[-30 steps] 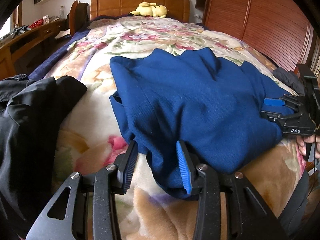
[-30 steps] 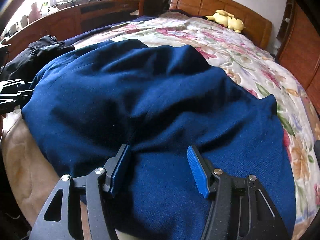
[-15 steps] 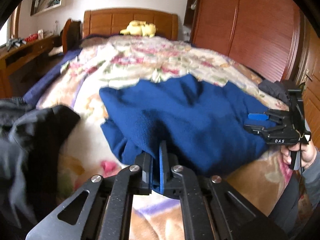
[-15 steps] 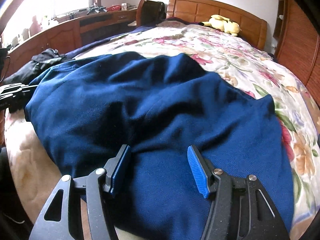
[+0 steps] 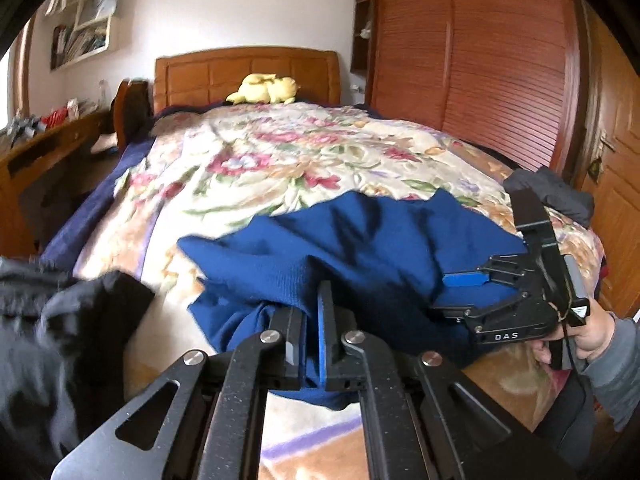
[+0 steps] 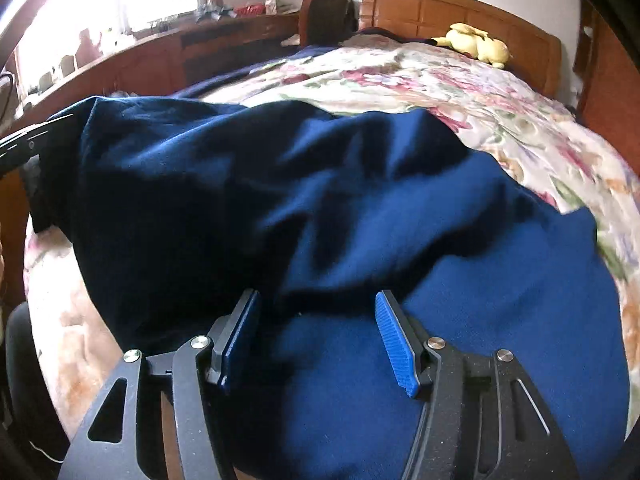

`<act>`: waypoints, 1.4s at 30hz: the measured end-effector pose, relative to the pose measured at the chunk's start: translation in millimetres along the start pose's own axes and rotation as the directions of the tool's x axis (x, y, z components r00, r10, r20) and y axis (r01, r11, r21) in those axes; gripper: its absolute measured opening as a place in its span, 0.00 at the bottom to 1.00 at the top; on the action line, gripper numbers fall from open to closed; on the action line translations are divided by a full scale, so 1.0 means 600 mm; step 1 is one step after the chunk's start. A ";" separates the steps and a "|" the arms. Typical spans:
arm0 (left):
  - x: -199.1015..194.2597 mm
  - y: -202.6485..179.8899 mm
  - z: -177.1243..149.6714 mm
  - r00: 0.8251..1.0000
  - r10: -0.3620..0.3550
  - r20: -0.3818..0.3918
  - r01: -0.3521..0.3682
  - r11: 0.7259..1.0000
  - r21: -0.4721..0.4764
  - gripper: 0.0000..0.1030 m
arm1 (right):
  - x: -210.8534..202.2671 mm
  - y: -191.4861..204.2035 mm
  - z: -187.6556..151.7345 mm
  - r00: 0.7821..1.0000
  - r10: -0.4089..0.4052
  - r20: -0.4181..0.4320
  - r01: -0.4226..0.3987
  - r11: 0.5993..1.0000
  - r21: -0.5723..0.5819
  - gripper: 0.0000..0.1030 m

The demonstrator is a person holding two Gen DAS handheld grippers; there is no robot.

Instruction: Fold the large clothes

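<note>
A large blue garment (image 5: 360, 252) lies bunched on the near end of a floral bedspread (image 5: 280, 152). My left gripper (image 5: 310, 320) is shut on its near-left edge and holds that edge raised off the bed. My right gripper (image 6: 316, 308) is open, its blue pads either side of a fold of the blue garment (image 6: 320, 208) near the garment's right side. The right gripper also shows in the left wrist view (image 5: 464, 292), open at the garment's right edge, held by a hand.
A black garment (image 5: 52, 340) lies at the bed's near-left corner. A dark grey cloth (image 5: 548, 192) sits at the bed's right edge. A yellow plush toy (image 5: 264, 88) lies by the headboard. A wooden wardrobe (image 5: 480, 60) stands right, a desk (image 6: 180, 56) left.
My left gripper closed on the blue garment's near-left edge and lifted it, bunching the cloth. The right gripper stayed open and rose slightly over the garment.
</note>
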State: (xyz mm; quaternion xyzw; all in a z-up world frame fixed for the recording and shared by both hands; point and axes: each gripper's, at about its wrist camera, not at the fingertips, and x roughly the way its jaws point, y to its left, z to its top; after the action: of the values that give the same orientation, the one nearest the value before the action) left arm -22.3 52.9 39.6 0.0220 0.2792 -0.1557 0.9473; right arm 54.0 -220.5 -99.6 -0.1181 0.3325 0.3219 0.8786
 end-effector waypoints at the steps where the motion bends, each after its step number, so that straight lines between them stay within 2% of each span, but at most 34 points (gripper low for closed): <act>1: 0.000 -0.013 0.013 1.000 -0.012 0.005 0.012 1.000 0.020 0.04 | -0.017 -0.005 -0.002 0.999 -0.014 0.030 0.014 1.000 0.017 0.59; 5: 0.007 -0.064 0.065 0.998 -0.050 0.028 0.047 0.995 0.087 0.03 | -0.086 -0.046 -0.028 0.992 -0.062 0.107 0.052 0.994 0.094 0.59; 11: 0.056 -0.197 0.151 0.989 -0.145 -0.002 0.142 0.967 0.212 0.03 | -0.169 -0.118 -0.088 0.979 -0.148 0.143 0.114 0.969 0.221 0.59; 17: 0.084 -0.330 0.178 0.974 -0.223 -0.041 0.225 0.923 0.311 0.03 | -0.236 -0.132 -0.141 0.968 -0.186 0.166 0.134 0.950 0.282 0.59; 19: 0.084 -0.371 0.184 0.960 -0.273 -0.059 0.277 0.906 0.319 0.03 | -0.251 -0.137 -0.144 0.965 -0.194 0.176 0.137 0.947 0.292 0.59; 23: 0.090 -0.419 0.173 0.954 -0.279 -0.107 0.299 0.884 0.359 0.03 | -0.264 -0.142 -0.157 0.964 -0.198 0.179 0.135 0.941 0.309 0.59; 26: 0.098 -0.418 0.161 0.960 -0.247 -0.132 0.278 0.896 0.346 0.04 | -0.264 -0.135 -0.153 0.963 -0.200 0.179 0.139 0.942 0.307 0.59; 29: 0.098 -0.401 0.154 0.965 -0.218 -0.144 0.254 0.908 0.333 0.08 | -0.268 -0.127 -0.149 0.964 -0.192 0.184 0.128 0.942 0.309 0.59; 31: 0.086 -0.379 0.155 0.958 -0.245 -0.149 0.279 0.915 0.291 0.23 | -0.266 -0.118 -0.142 0.963 -0.193 0.186 0.131 0.944 0.301 0.59; 33: 0.068 -0.364 0.156 0.965 -0.237 -0.112 0.260 0.921 0.289 0.28 | -0.266 -0.110 -0.133 0.962 -0.193 0.195 0.131 0.947 0.292 0.59; 37: 0.016 -0.320 0.154 0.980 -0.194 -0.037 0.196 0.937 0.290 0.31 | -0.267 -0.110 -0.111 0.956 -0.195 0.220 0.130 0.952 0.278 0.59; 42: -0.017 -0.244 0.144 0.992 -0.124 0.026 0.113 0.960 0.256 0.34 | -0.276 -0.095 -0.068 0.941 -0.201 0.270 0.134 0.960 0.247 0.59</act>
State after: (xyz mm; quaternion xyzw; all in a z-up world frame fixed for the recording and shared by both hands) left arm -30.1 -94.9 124.7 0.1232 0.2381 -0.2471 0.9312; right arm -24.7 -361.8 -21.5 0.0030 0.2217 0.2195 0.9501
